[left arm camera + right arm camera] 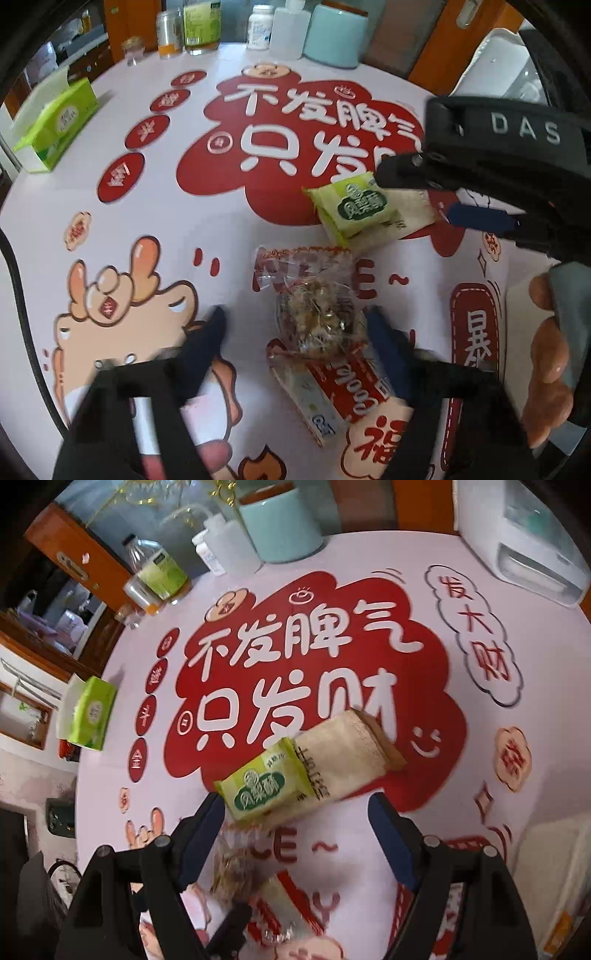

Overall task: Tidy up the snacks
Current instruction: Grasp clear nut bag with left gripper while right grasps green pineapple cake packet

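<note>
1. Two snack packets lie on the printed table cover (155, 236), just below its red cloud emblem (295, 147).
2. Green-labelled packet (291, 775): beyond the right gripper (295, 812), jaws wide, empty.
3. Clear-wrapped packet (314, 317): flanked by the left gripper (295, 325), half-closed, not yet pinching.
4. Step judged: pickup approach; next, lower and close.

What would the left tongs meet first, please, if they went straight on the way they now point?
Probably the clear snack packet, which lies between the open left tongs in the left wrist view. Whether the pads already touch it is hard to tell; beneath it is the table.
</note>
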`<action>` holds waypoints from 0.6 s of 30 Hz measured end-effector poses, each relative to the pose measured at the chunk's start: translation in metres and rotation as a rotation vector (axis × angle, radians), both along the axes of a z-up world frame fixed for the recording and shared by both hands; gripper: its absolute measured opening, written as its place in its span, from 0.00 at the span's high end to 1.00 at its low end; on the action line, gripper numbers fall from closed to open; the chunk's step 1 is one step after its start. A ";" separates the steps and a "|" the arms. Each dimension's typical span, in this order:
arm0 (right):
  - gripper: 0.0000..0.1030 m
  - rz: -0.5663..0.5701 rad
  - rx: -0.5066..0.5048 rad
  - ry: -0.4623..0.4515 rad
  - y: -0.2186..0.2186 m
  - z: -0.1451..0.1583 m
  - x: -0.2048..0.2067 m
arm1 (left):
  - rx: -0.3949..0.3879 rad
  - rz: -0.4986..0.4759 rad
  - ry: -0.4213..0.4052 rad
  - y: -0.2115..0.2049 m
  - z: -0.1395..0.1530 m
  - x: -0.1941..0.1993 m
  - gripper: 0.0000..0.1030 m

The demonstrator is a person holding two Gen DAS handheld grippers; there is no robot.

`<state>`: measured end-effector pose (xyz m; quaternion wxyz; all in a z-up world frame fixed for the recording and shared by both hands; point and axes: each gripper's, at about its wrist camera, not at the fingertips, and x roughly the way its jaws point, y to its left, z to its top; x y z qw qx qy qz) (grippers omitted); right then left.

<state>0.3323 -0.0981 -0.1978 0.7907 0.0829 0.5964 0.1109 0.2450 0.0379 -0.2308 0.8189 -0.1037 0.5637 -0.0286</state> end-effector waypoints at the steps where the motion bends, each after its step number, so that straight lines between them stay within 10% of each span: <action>1: 0.22 0.021 -0.009 -0.012 0.006 -0.002 0.002 | -0.030 0.002 0.007 0.003 -0.002 0.001 0.45; 6: 0.22 0.114 -0.043 -0.033 0.023 -0.012 0.006 | -0.073 0.020 -0.031 0.015 -0.002 0.002 0.61; 18: 0.22 0.278 -0.175 -0.097 0.054 -0.024 0.004 | -0.088 0.065 -0.015 0.048 -0.002 -0.001 0.62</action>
